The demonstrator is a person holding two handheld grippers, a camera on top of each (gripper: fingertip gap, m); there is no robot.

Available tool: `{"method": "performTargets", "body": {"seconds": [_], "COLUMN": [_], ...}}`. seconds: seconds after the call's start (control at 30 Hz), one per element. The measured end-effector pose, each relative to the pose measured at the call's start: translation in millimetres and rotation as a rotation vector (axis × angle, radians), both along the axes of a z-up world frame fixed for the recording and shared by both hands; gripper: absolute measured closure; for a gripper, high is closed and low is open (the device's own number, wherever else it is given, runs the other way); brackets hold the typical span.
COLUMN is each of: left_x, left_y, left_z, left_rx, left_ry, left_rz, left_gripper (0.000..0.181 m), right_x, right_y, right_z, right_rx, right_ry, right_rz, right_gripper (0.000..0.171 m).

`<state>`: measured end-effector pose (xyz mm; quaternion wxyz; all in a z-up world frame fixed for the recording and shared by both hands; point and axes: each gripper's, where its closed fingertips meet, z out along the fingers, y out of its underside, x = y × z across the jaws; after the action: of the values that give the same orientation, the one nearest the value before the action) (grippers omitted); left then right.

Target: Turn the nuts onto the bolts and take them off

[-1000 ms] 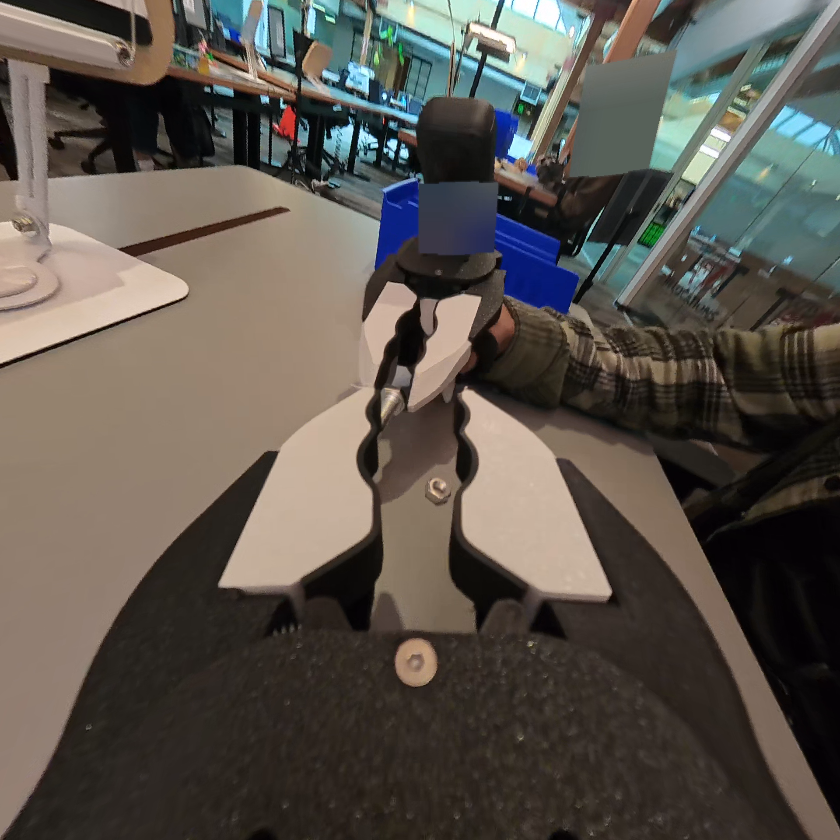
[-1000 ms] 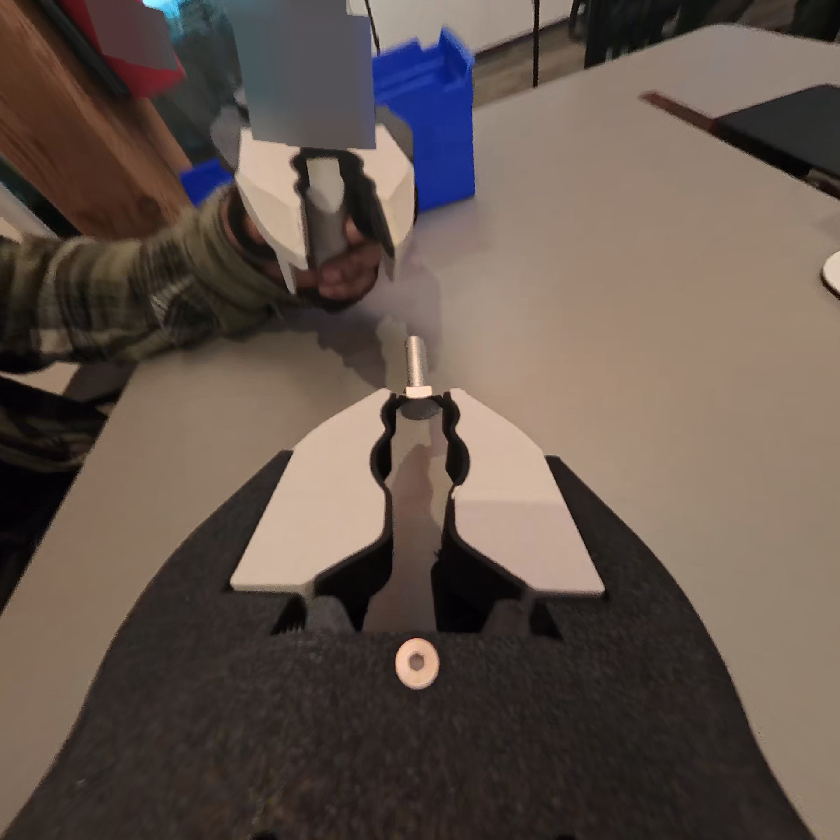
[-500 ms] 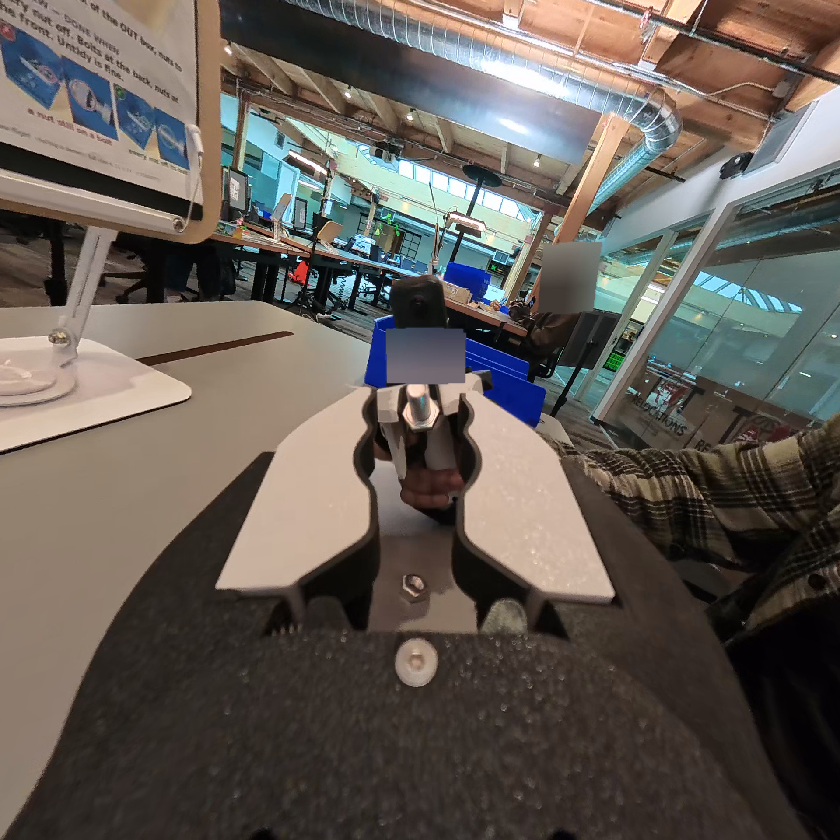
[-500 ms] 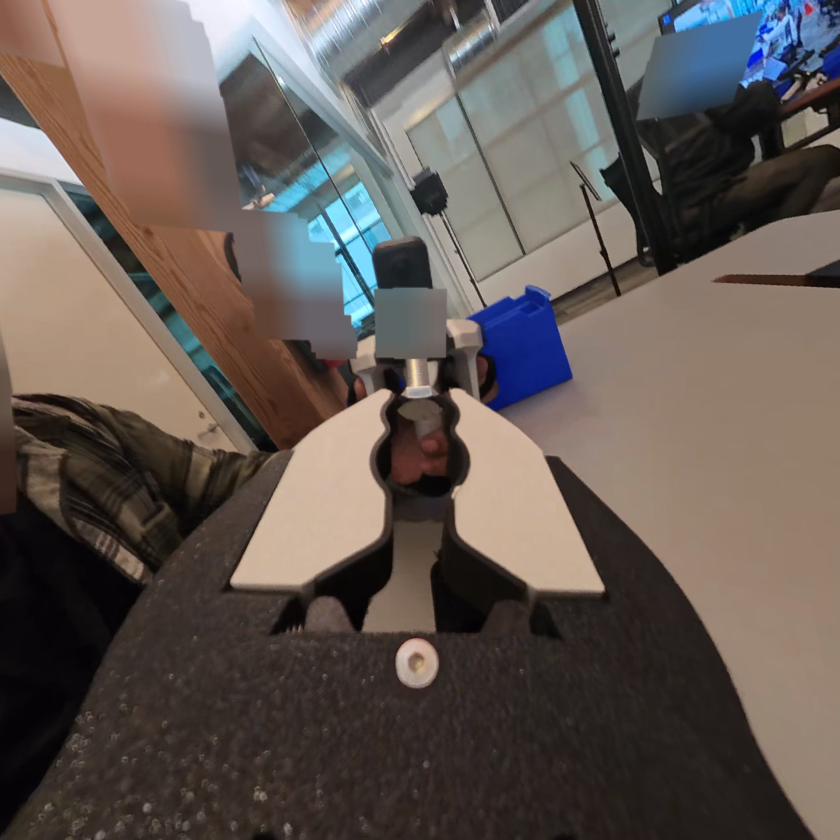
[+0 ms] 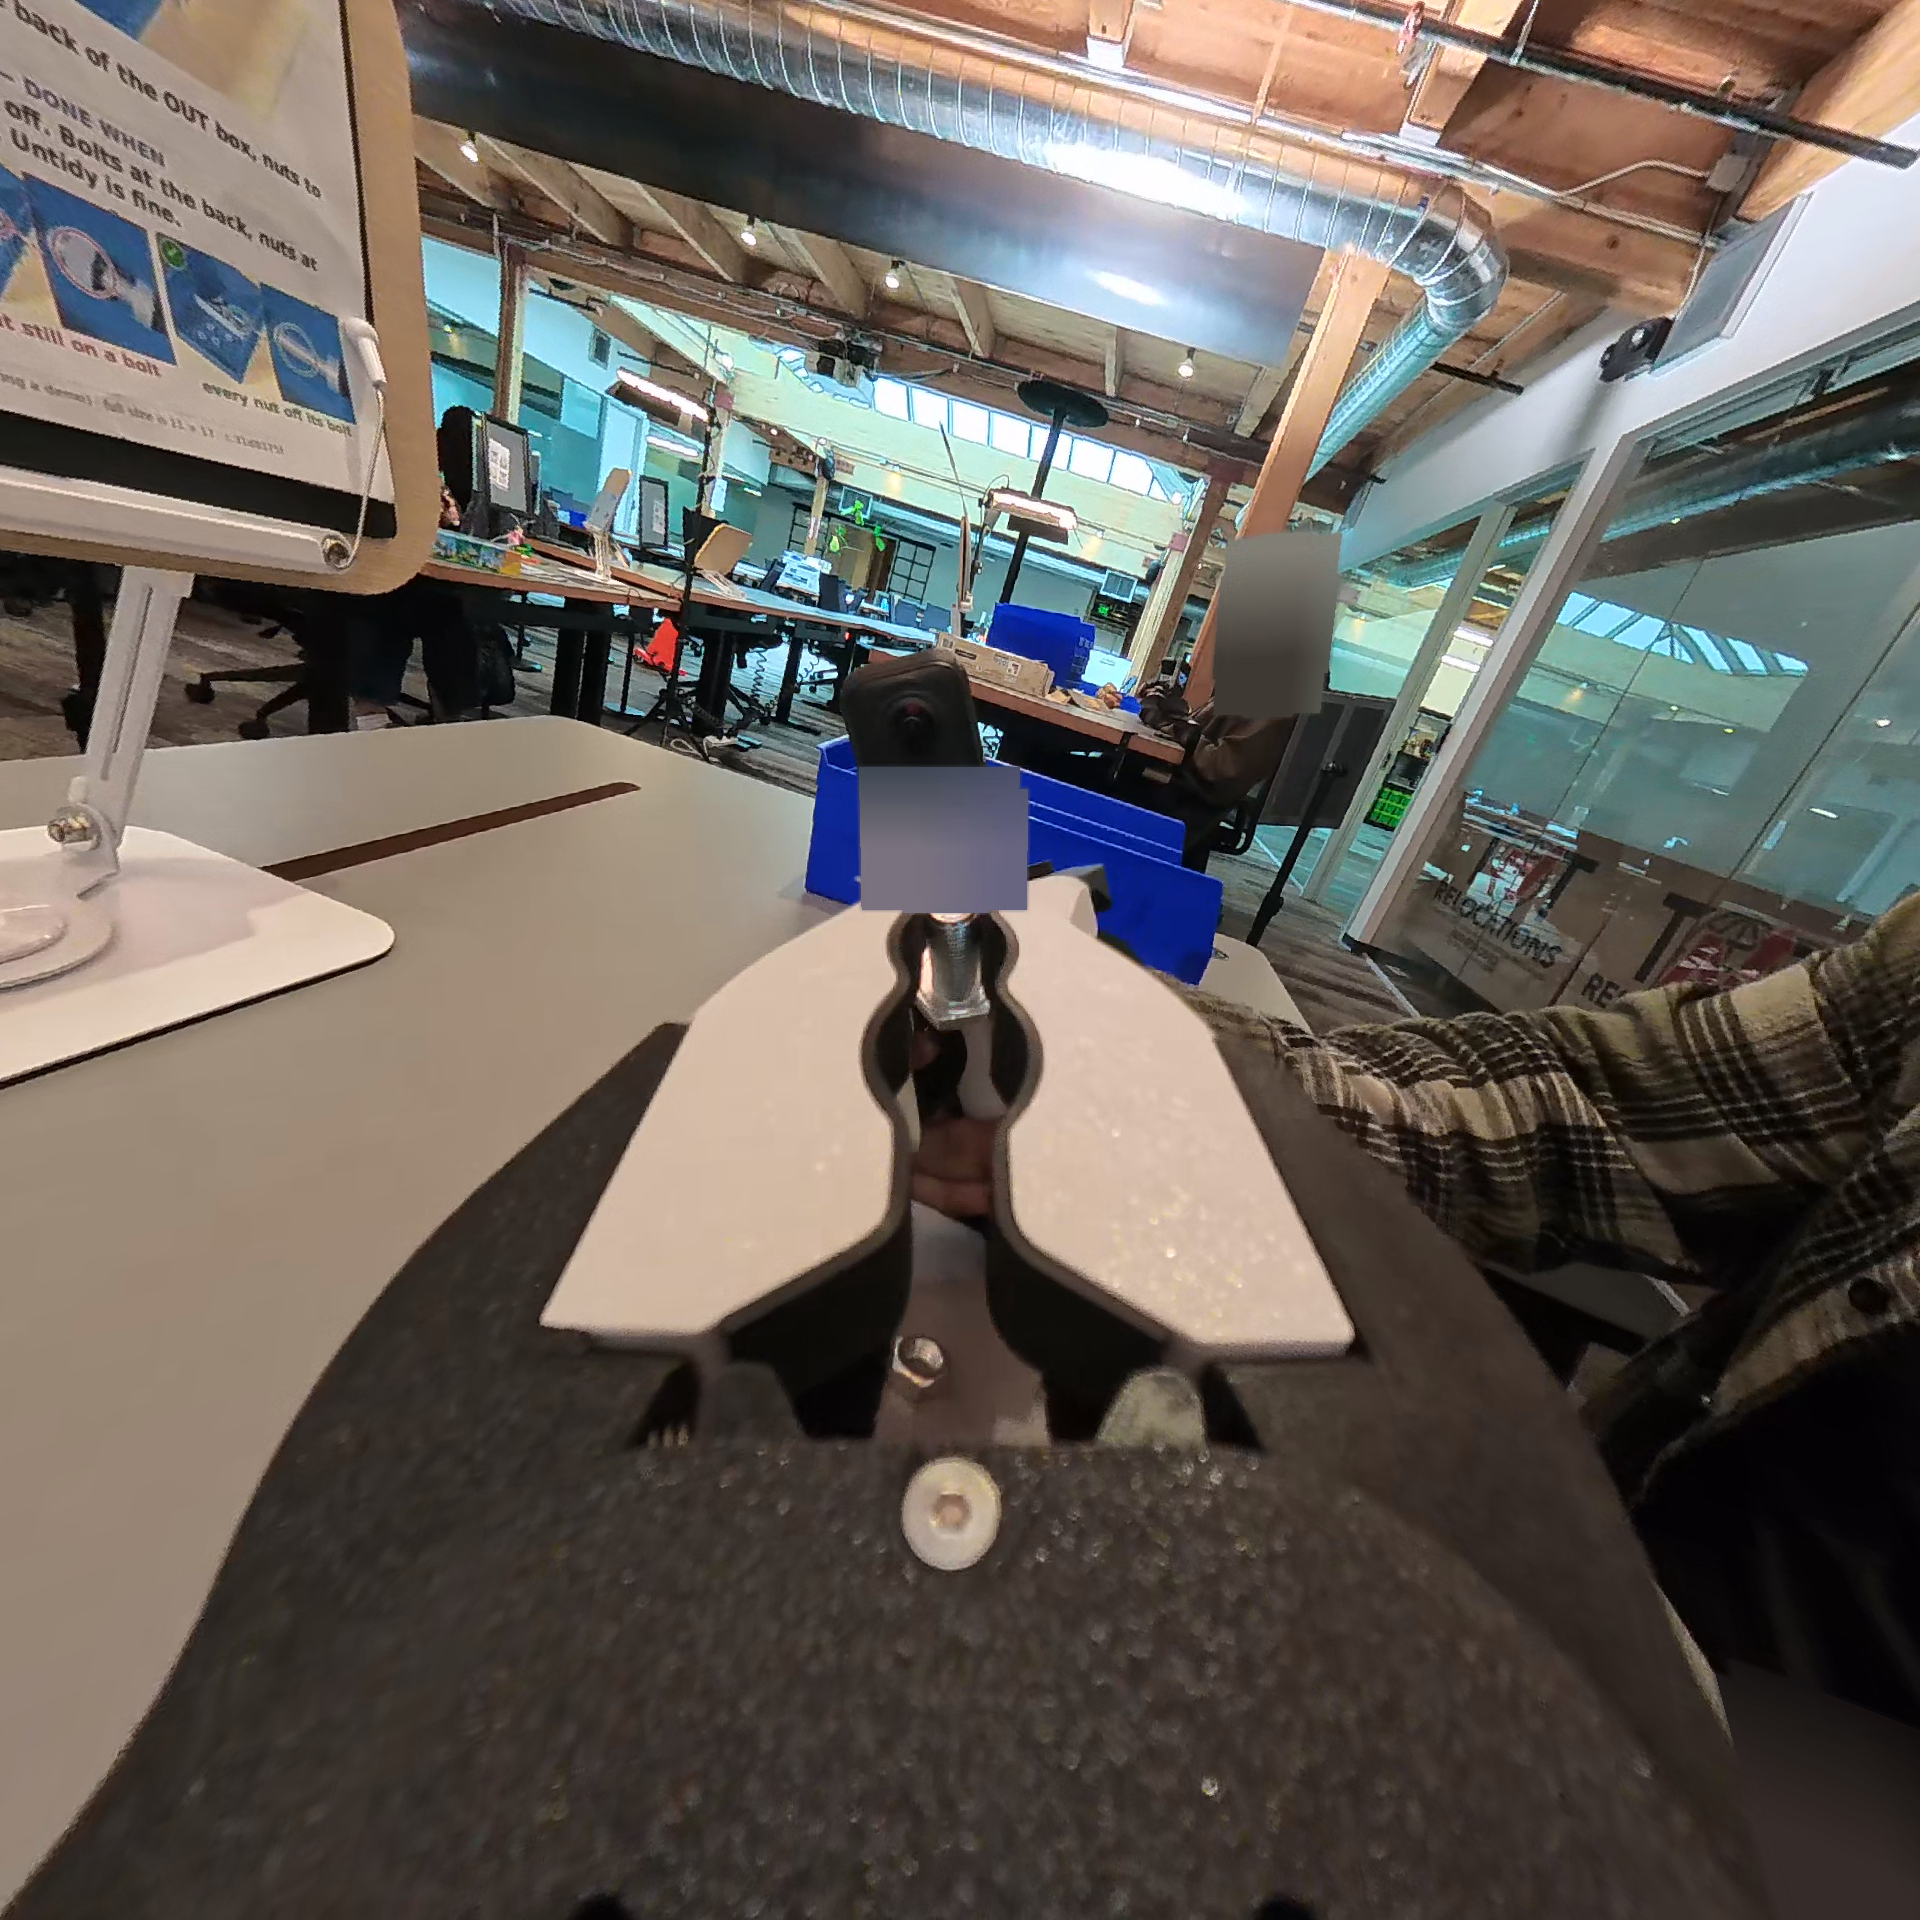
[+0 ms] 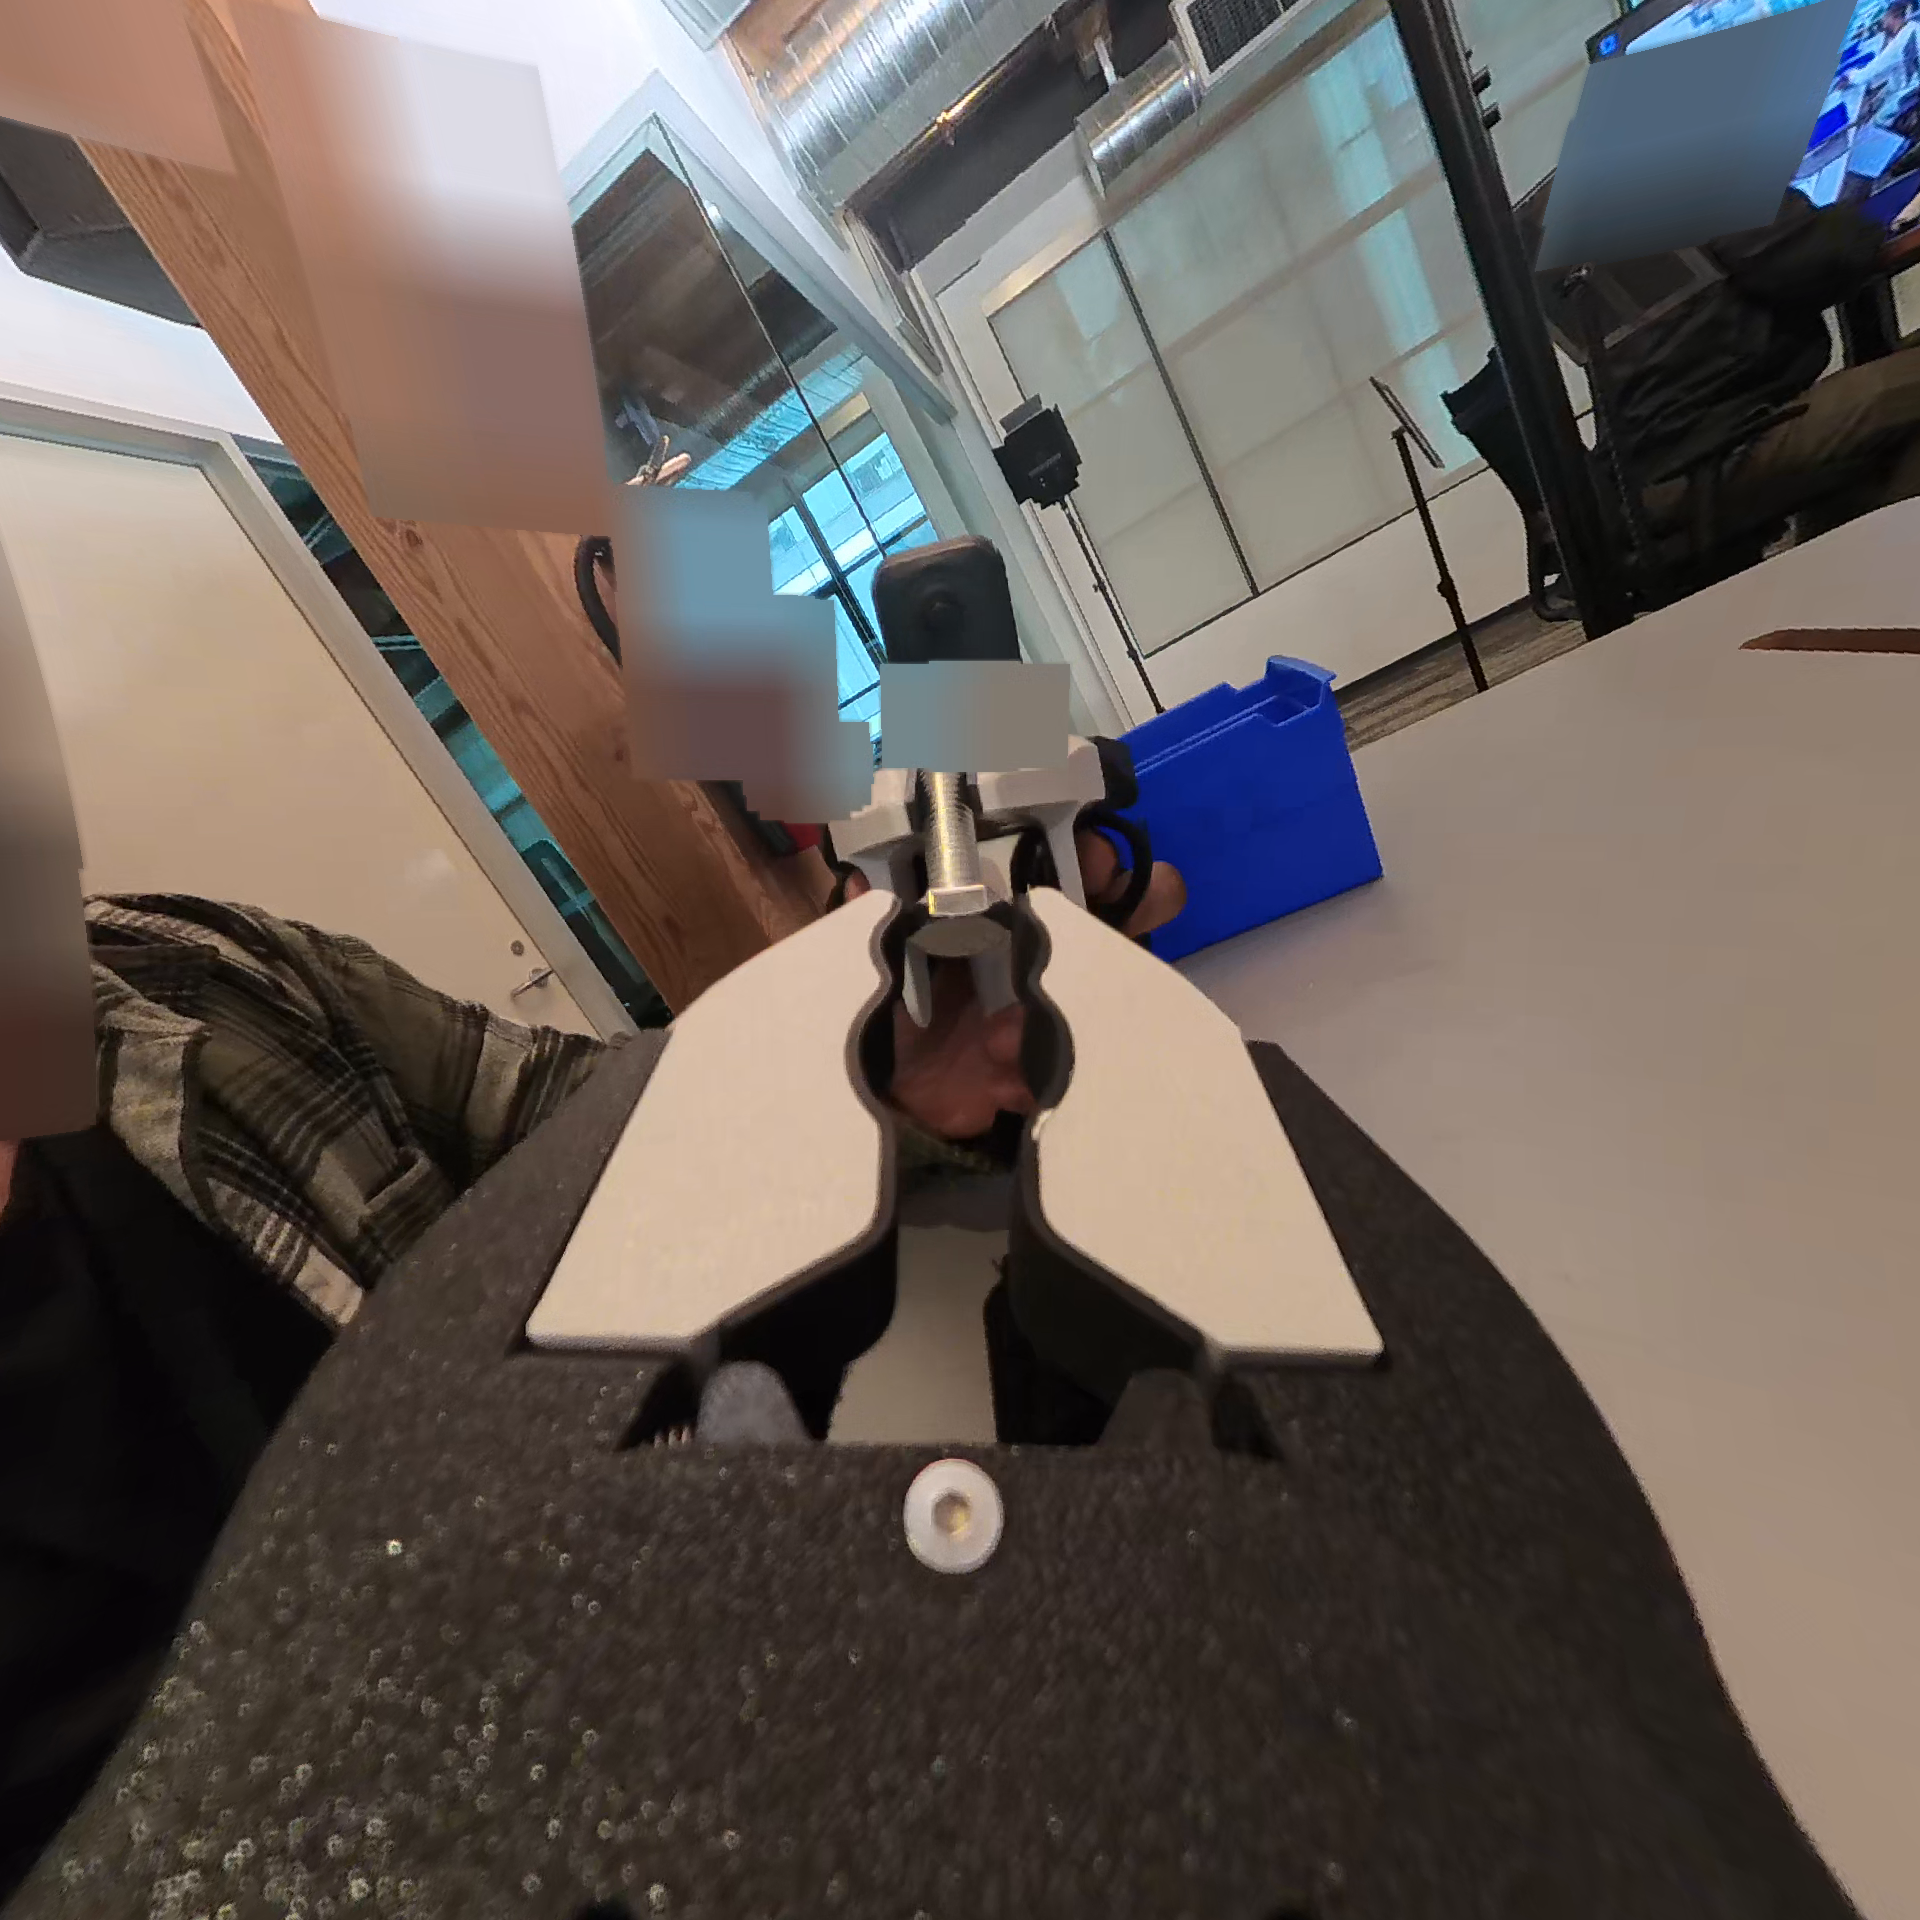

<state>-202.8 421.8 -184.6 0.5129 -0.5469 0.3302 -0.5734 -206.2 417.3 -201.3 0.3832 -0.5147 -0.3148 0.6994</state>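
A silver hex bolt [image 6: 951, 842] is held up off the grey table [image 6: 1558, 935], tilted upward. My right gripper [image 6: 961, 920] is shut on its hex head, with the threaded shaft pointing forward. My left gripper [image 5: 951, 935] faces it tip to tip. Its jaws have narrowed around the bolt's shaft [image 5: 951, 971] and seem to clamp it. The left gripper's fingers [image 6: 1039, 800] straddle the shaft in the right wrist view. A loose silver nut [image 5: 920, 1359] lies on the table below the left gripper, seen between its finger bases.
A blue bin [image 5: 1122, 862] stands at the table's far edge, just behind the grippers; it also shows in the right wrist view [image 6: 1257, 810]. A white stand [image 5: 156, 935] carrying an instruction board [image 5: 208, 260] is at the left. A plaid sleeve [image 5: 1558, 1122] reaches in from the right. My two grippers' fingertips are within a few centimetres of each other.
Both grippers have risen from the table and tilted upward until they met. The left jaws, open over the nut before, have narrowed around the bolt's shaft. The nut stays on the table.
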Motion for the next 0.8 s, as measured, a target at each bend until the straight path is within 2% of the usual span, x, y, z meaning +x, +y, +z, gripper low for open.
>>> {"method": "performTargets", "body": {"seconds": [0.2, 0.37, 0.53, 0.8], "left_x": [5.4, 9.9, 11.9, 16.7], "left_y": [-6.3, -10.5, -18.3, -26.7], "left_z": [-9.5, -27.1, -38.8, -50.5], "left_rx": [0.006, 0.013, -0.009, -0.001], "left_ry": [0.11, 0.276, 0.362, 0.436], "left_rz": [-0.036, -0.072, -0.147, -0.2], "left_gripper": [0.172, 0.172, 0.172, 0.172], "right_x": [3.1, 12.7, 17.9, 8.2], "right_y": [-6.3, -6.1, -12.0, -27.4], "right_z": [-12.1, -30.4, -45.0, -55.9], "right_rx": [0.103, 0.329, 0.505, 0.465], "right_ry": [-0.112, -0.369, -0.582, -0.591], "right_rz": [0.024, -0.009, 0.047, 0.17], "right_gripper": [0.152, 0.137, 0.138, 0.142]}}
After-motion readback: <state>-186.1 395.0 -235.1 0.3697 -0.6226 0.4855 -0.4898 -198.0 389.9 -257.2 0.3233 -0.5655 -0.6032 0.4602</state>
